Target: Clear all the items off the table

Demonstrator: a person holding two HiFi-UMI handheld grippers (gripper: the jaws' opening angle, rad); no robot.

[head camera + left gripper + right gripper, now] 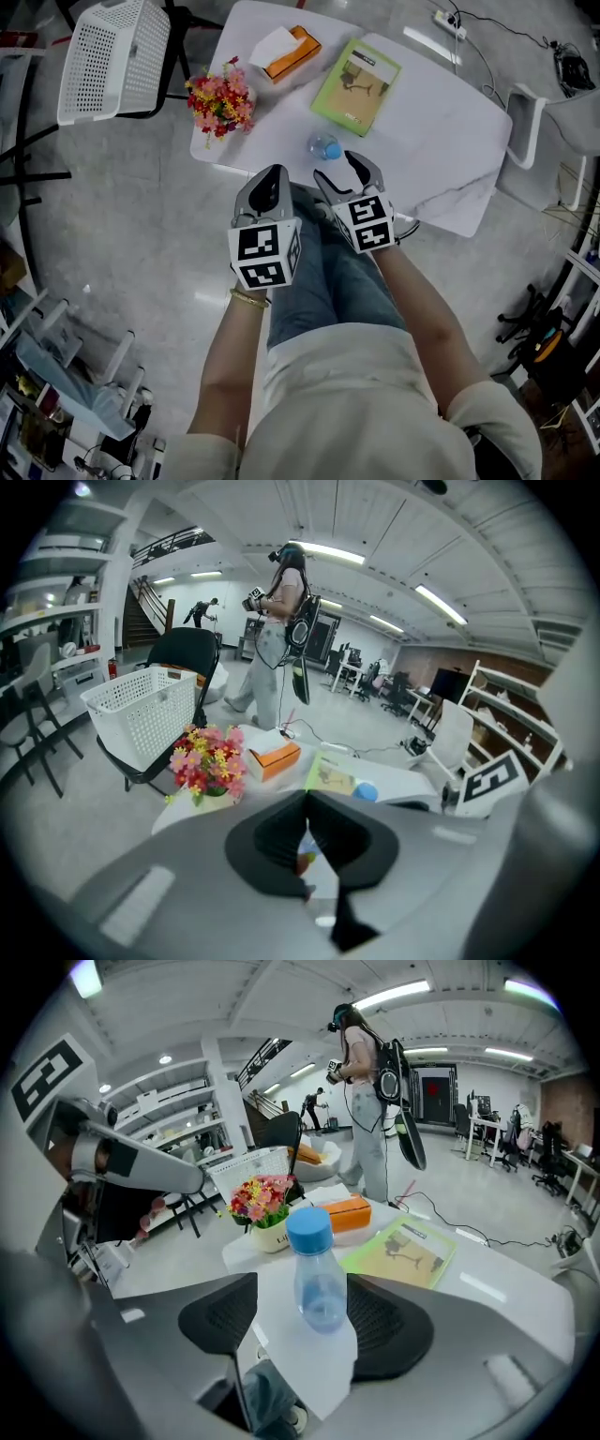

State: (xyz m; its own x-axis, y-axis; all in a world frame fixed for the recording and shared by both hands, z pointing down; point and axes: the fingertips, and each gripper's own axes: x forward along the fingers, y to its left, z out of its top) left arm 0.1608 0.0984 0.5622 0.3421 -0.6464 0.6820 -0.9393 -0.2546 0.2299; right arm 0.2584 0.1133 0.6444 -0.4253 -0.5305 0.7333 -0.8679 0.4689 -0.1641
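A white mesh basket [112, 56] sits open-topped on a black chair [173, 56] just off the table's far left corner; what lies in it I cannot tell. On the white table [450, 141] a small pale pot holds a bunch of red, pink and yellow flowers [220, 101] right at the left edge. An orange tissue box [292, 53] with a white sheet standing out of its top lies toward the far end. A green book [356, 86] lies flat mid-table, and the right half of the top is bare as far as a white chair [525, 122] at that side. Open grey floor runs along the table's left side. The bottle [323, 147] stands upright near the near edge, just ahead of the right gripper [342, 173] — clear plastic, narrow-shouldered, blue-capped, with a bluish tint low in the body. That gripper's jaws stand well apart. In the right gripper view the bottle shows between them, with table visible between it and the left pad, so nothing is gripped. The left gripper [270, 187] hangs beside it over the person's knees, jaws closed together on nothing — short of the table edge.
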